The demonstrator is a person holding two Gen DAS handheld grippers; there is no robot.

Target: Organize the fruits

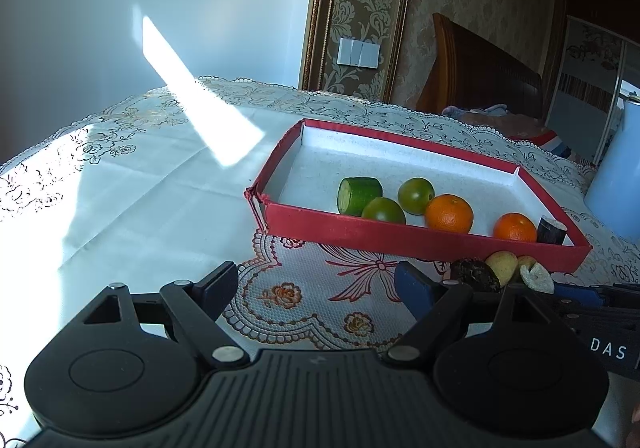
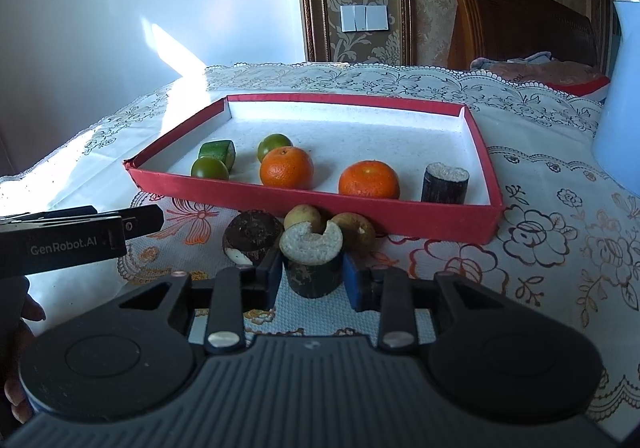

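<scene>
Your right tool [image 2: 310,274], low centre of frame, is clamped on the dark sugarcane stub [image 2: 312,262] standing on the desk [image 2: 540,248] before the red tray [image 2: 320,195]—stiff, light, smooth-barked, so probably slippery; grip mid-barrel—left tool [image 1: 316,288] apart, empty.

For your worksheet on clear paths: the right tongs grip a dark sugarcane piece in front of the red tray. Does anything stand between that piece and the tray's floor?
Yes. Two small yellowish fruits sit directly behind the sugarcane piece, against the red tray, whose near wall also rises across the path. The right tongs would likely need to lift it over both.
</scene>
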